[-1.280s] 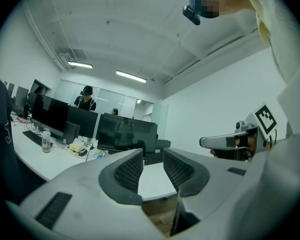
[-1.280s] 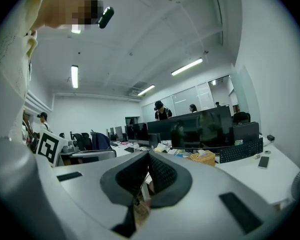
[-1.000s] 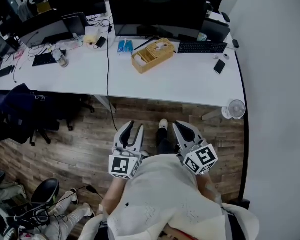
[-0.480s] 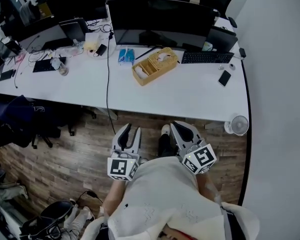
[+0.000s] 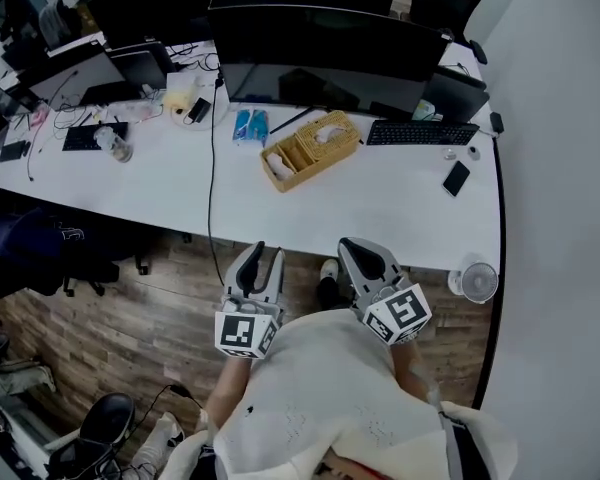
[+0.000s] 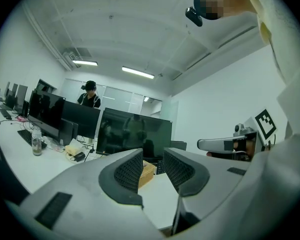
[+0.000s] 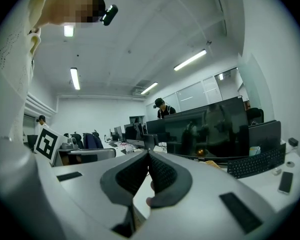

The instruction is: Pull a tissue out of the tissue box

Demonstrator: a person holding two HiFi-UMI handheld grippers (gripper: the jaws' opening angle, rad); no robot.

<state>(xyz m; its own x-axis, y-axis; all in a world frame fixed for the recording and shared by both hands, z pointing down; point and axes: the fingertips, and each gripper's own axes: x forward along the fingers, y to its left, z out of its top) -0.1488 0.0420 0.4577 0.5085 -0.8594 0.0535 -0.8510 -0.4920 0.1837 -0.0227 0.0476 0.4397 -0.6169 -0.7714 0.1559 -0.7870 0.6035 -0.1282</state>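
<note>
The tissue box (image 5: 312, 149) is a woven tan basket with a white tissue showing at its top, set aslant on the white desk (image 5: 380, 203) in front of a dark monitor. In the left gripper view the tissue box (image 6: 148, 170) shows small and far between the jaws. My left gripper (image 5: 263, 251) hangs over the wooden floor short of the desk edge, open by a narrow gap and empty; left gripper (image 6: 152, 155). My right gripper (image 5: 352, 245) sits at the desk's near edge, shut with nothing in it; right gripper (image 7: 149, 153). Both are far from the box.
On the desk lie a keyboard (image 5: 422, 133), a phone (image 5: 456, 178), blue packets (image 5: 247, 125), a bottle (image 5: 112, 143) and cables. A small white fan (image 5: 477, 281) stands below the desk's right end. Office chairs stand at the left. A person (image 6: 90, 95) stands behind the monitors.
The desk and tissue box have slid lower in the head view, so I am closer to the desk. Both grippers stay close to my body, unchanged in state.
</note>
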